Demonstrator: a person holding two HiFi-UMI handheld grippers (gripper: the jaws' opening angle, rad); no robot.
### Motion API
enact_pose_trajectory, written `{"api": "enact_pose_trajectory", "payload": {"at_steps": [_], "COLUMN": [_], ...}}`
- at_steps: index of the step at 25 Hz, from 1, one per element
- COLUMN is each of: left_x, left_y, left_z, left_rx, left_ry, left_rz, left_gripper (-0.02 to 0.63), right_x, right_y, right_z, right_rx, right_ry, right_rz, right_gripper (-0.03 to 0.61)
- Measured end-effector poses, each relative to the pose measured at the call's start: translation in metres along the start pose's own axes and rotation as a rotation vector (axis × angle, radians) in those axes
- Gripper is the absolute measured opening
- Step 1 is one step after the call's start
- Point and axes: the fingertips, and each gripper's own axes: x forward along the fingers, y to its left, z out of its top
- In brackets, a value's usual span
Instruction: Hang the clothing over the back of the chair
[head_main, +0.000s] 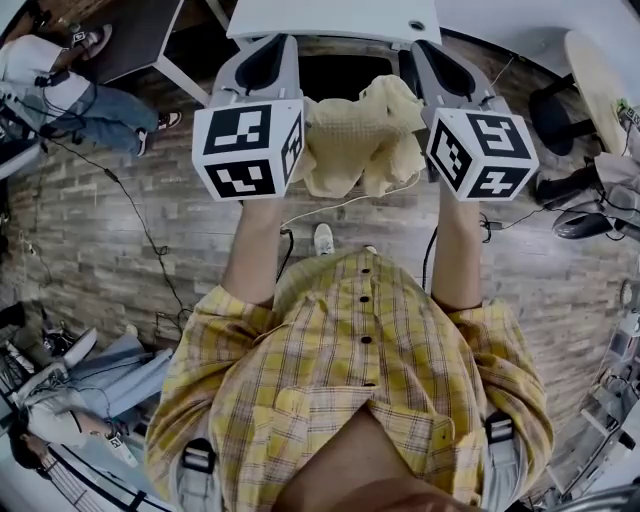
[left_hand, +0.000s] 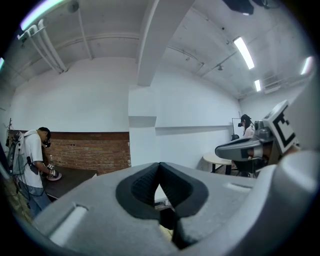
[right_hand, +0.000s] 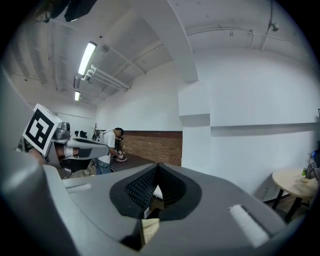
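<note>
Head view: two grippers (head_main: 272, 50) (head_main: 432, 55), one garment (head_main: 360, 135)

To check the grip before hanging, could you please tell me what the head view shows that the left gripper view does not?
Only the head view: the whole pale yellow garment bunched between the left gripper and the right gripper, above the floor. Only the left gripper view: its own jaws shut, ceiling lights and a brick wall. Both: the right gripper and at least a sliver of the garment.
</note>
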Motion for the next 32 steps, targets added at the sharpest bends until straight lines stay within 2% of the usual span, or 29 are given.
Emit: {"api": "enact_pose_trajectory", "payload": {"at_steps": [14,32], "left_x": [-0.038,-0.075], "left_y": [-0.028,-0.063], "left_z": [0.013,0.017], "left_rx": [-0.013,-0.019], "left_ry": [-0.063,-0.128], "left_rz": [0.012,0.026], "left_gripper": [0.002,0.002], "right_x": [-0.035,-0.072], "right_y": [0.016,0.051], "right_z": [0.018,0.022], "right_rx": [0.023,0.035], "right_ry": [-0.086,-0.169], "right_rz": [0.028,0.073], "right_gripper": [0.006,0.006]}}
